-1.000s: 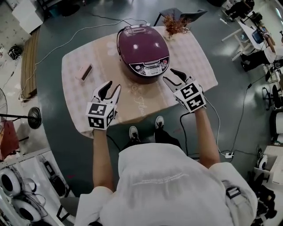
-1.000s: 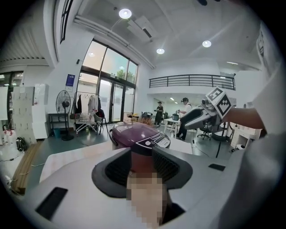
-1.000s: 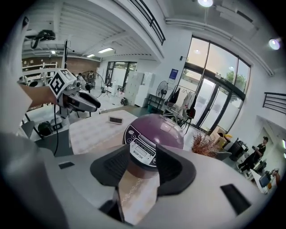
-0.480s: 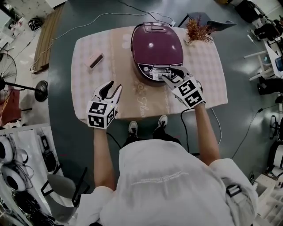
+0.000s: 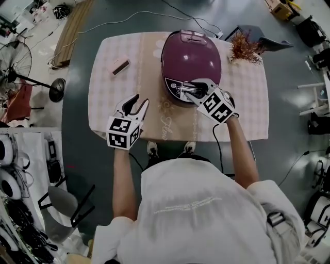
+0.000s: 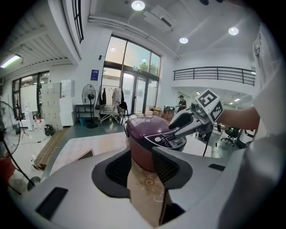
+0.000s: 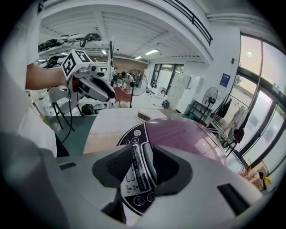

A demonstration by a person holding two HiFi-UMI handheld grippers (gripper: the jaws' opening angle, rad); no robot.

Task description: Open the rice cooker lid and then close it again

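Note:
The purple rice cooker (image 5: 191, 51) stands with its lid down at the far middle of the table (image 5: 108, 98). My right gripper (image 5: 192, 88) rests over its front control panel (image 5: 178, 86). Its jaws have just been closing. In the right gripper view the panel's silver strip (image 7: 144, 154) lies between the jaws of that gripper (image 7: 142, 167), and the pads do not visibly press on it. My left gripper (image 5: 140, 100) hovers open over the tablecloth, left of and in front of the cooker (image 6: 145, 129). Nothing but the cloth shows between its jaws (image 6: 142, 167).
A small flat box (image 5: 120, 66) lies at the table's far left. A dried plant (image 5: 246, 49) sits at the far right by the cooker. A power cable (image 5: 154, 15) trails on the floor behind the table, and a fan stand (image 5: 54, 88) is to the left.
My right gripper has moved left and down from the cooker's front right onto its control panel. The left gripper has stayed near the same spot. The lid stays down.

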